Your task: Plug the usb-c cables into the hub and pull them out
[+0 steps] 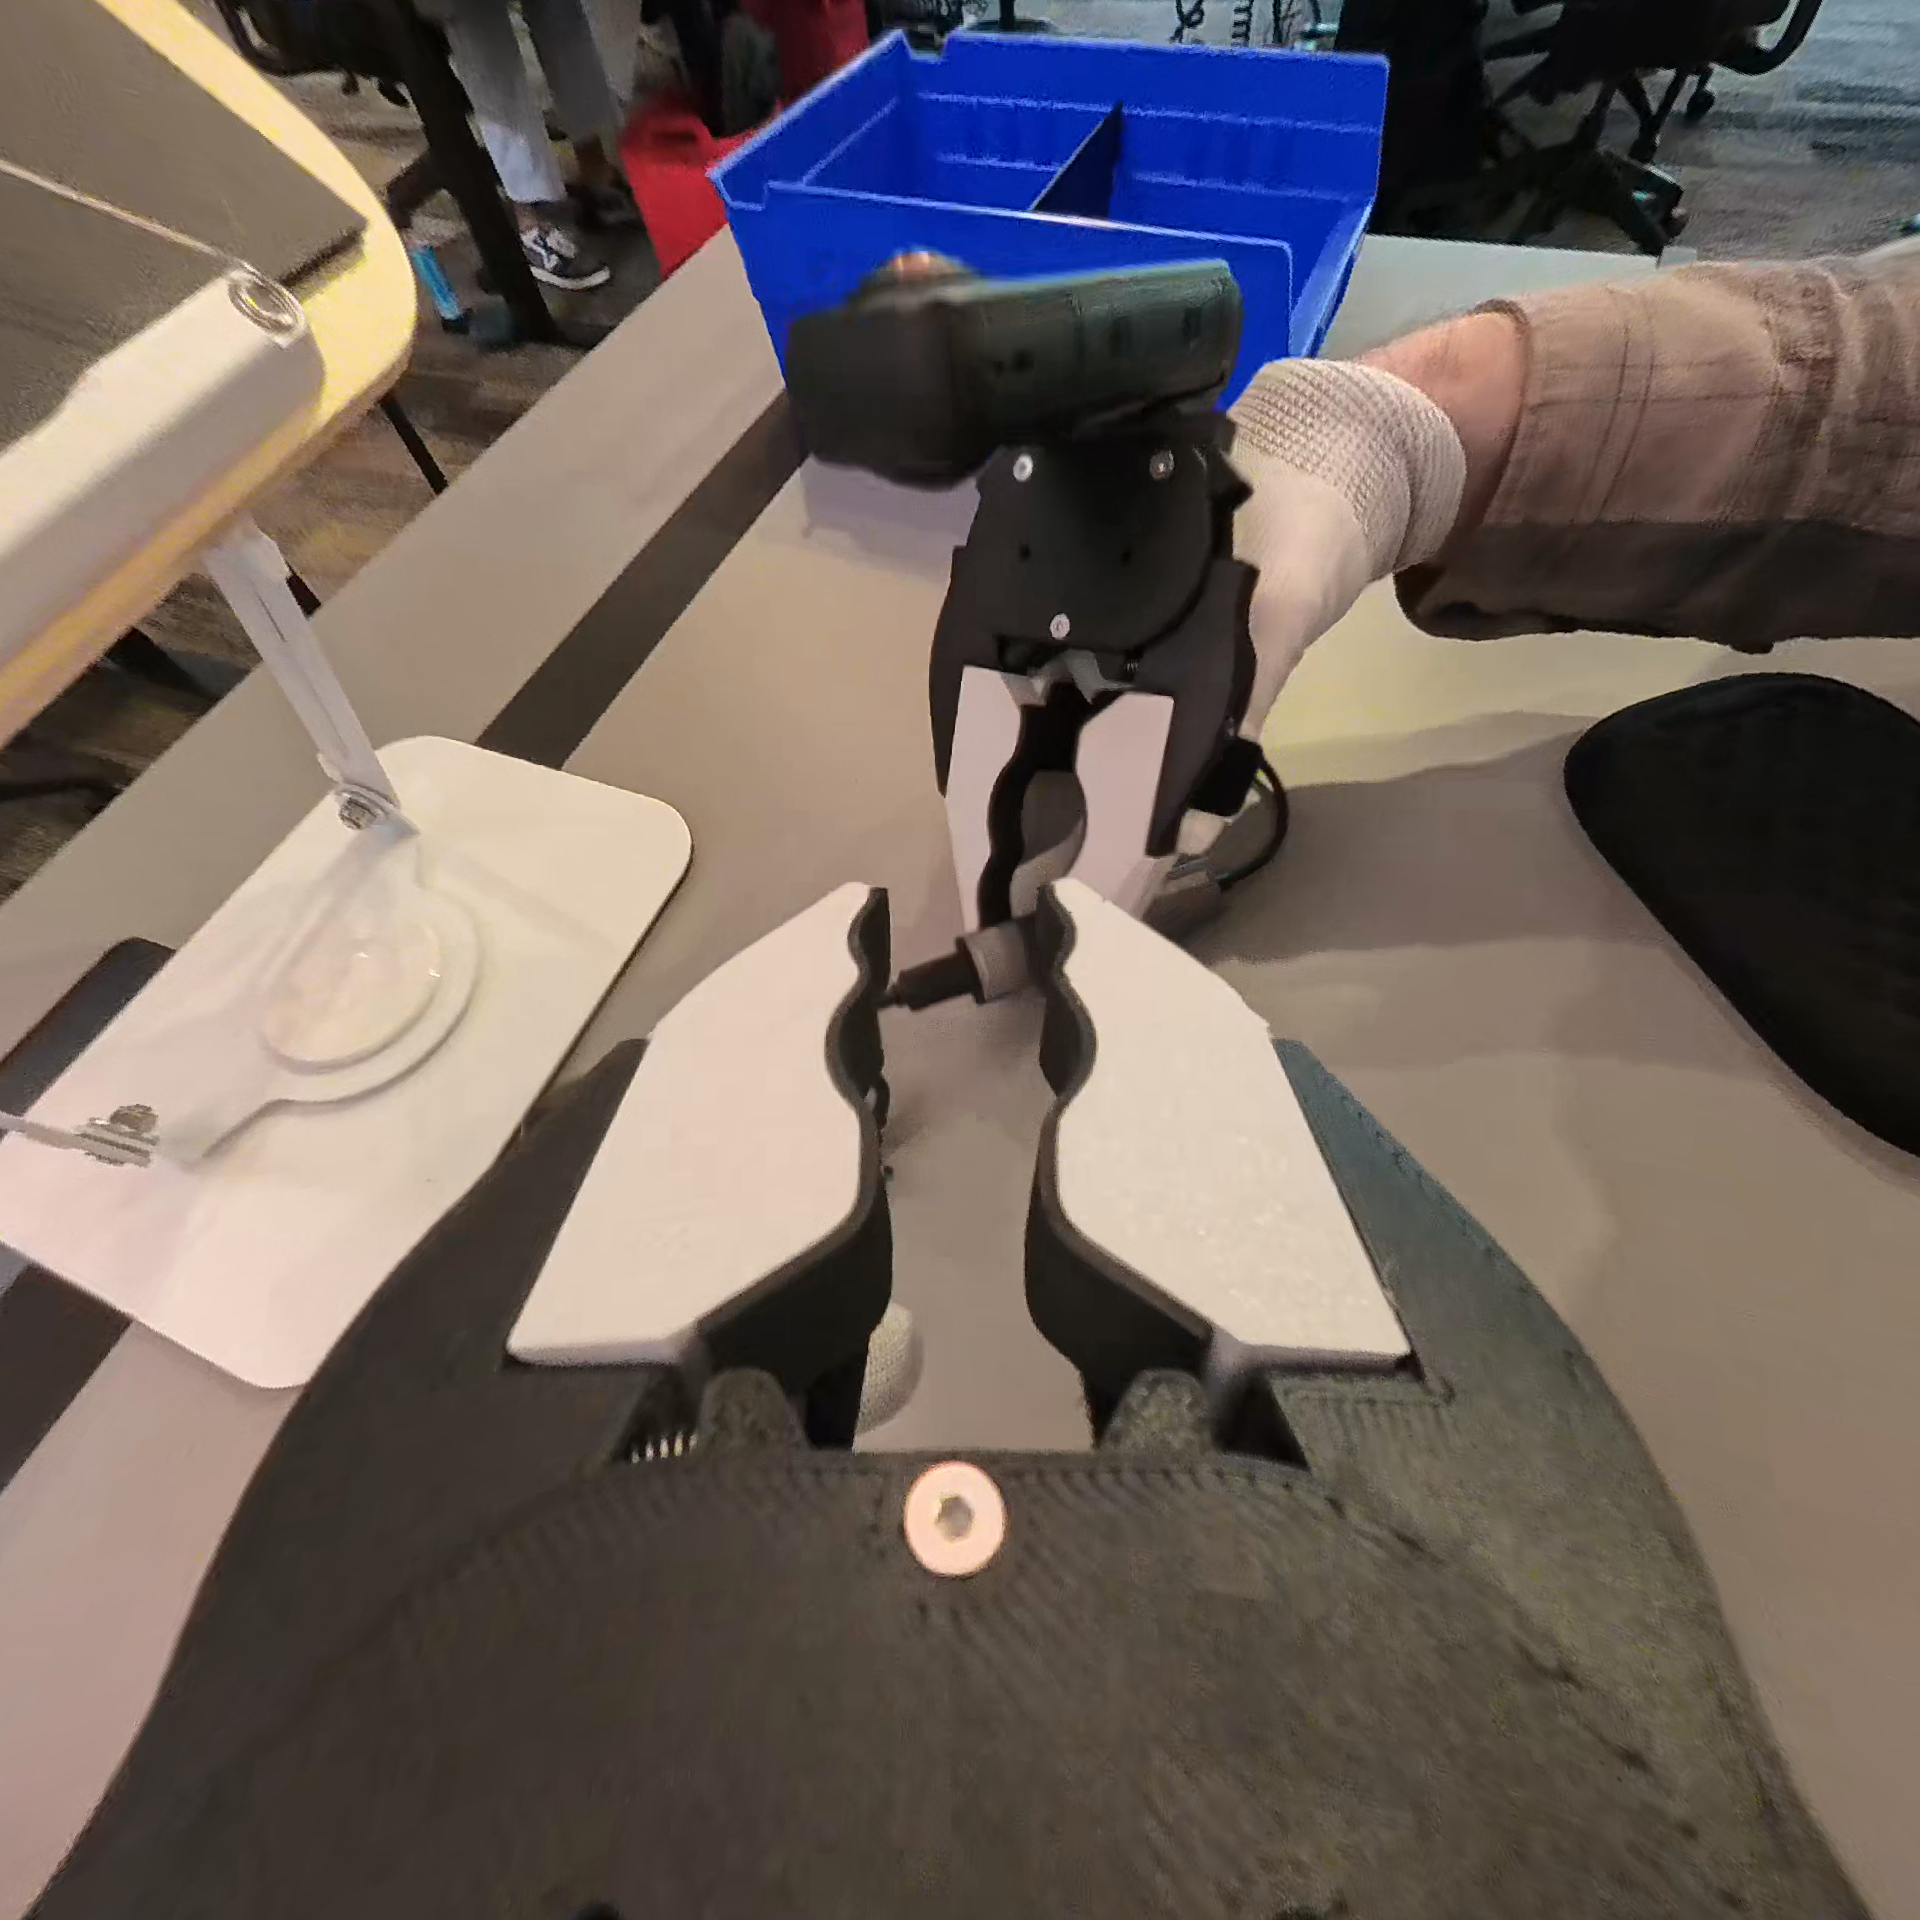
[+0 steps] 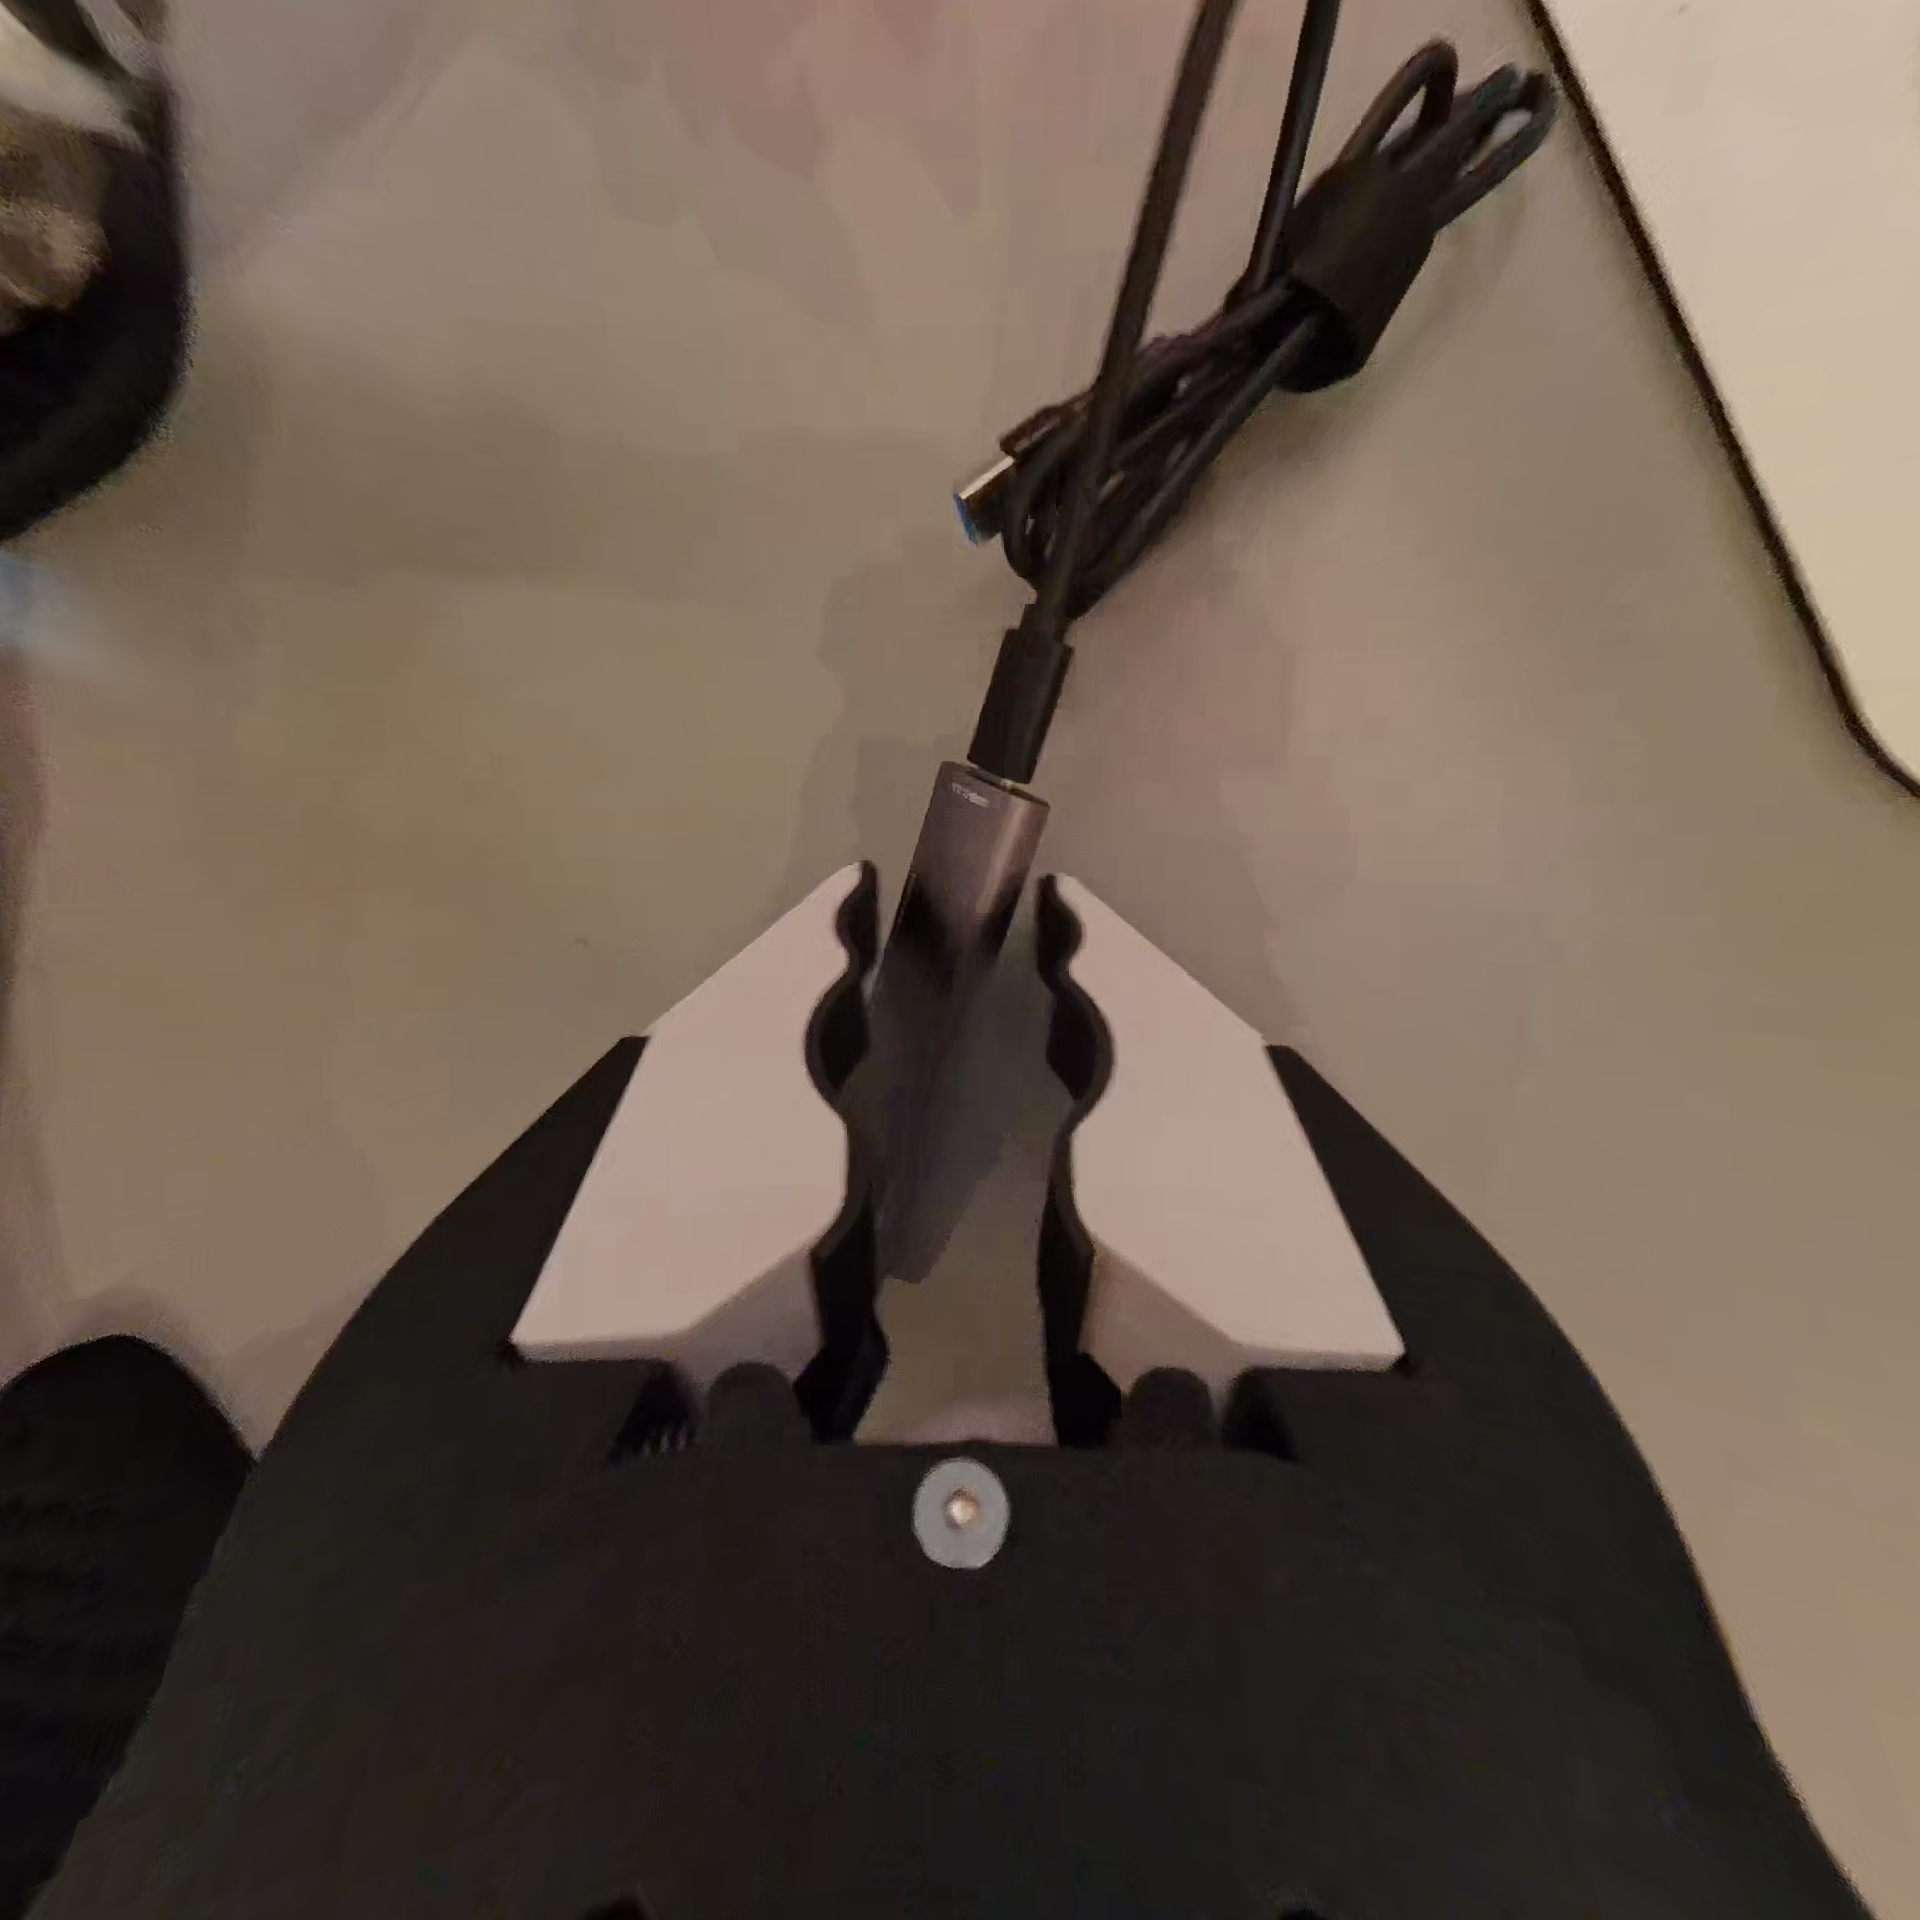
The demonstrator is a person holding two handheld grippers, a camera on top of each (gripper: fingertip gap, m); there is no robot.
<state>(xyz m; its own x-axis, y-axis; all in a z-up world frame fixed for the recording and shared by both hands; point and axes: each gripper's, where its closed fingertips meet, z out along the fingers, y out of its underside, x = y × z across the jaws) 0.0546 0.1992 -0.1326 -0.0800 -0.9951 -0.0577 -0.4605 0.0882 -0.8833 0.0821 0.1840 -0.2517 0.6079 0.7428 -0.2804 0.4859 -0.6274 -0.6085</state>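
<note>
Item 1, right gripper point(image 2: 956, 883): black body with white finger plates. In its own view the fingers were closed on a slim grey hub point(image 2: 951, 997) that ran lengthwise between them, its far end projecting past the tips. In the left wrist view the same gripper point(image 1: 1023, 914) stood steeply, tips down near the table point(image 1: 1403, 1039), held by a gloved hand point(image 1: 1340, 520) with a plaid sleeve point(image 1: 1683, 457) reaching in from the right.

Item 2, left gripper point(image 1: 961, 914): fingers set a narrow gap apart, holding nothing, low over the table and pointed toward the right gripper.

Item 3, usb-c cable point(image 2: 1143, 343): black; its plug point(image 2: 1023, 691) was seated in the far end of the hub. A second black cable lay beside it as a coiled bundle point(image 2: 1320, 312) bound by a strap, with a free flat connector point(image 2: 987, 499) resting on the table. In the left wrist view a short black plug point(image 1: 935, 982) showed between the left fingertips, at the foot of the right gripper; whether it touched the left fingers could not be told.

Item 4, surface: grey table, matte.

Item 5, surroundings: blue divided bin point(image 1: 1049, 197) behind the right gripper; white stand base point(image 1: 343, 997) with a clear dome and slanted arm at left; black pad point(image 1: 1766, 894) at right; office chairs and a person's legs point(image 1: 520, 114) beyond the table.
</note>
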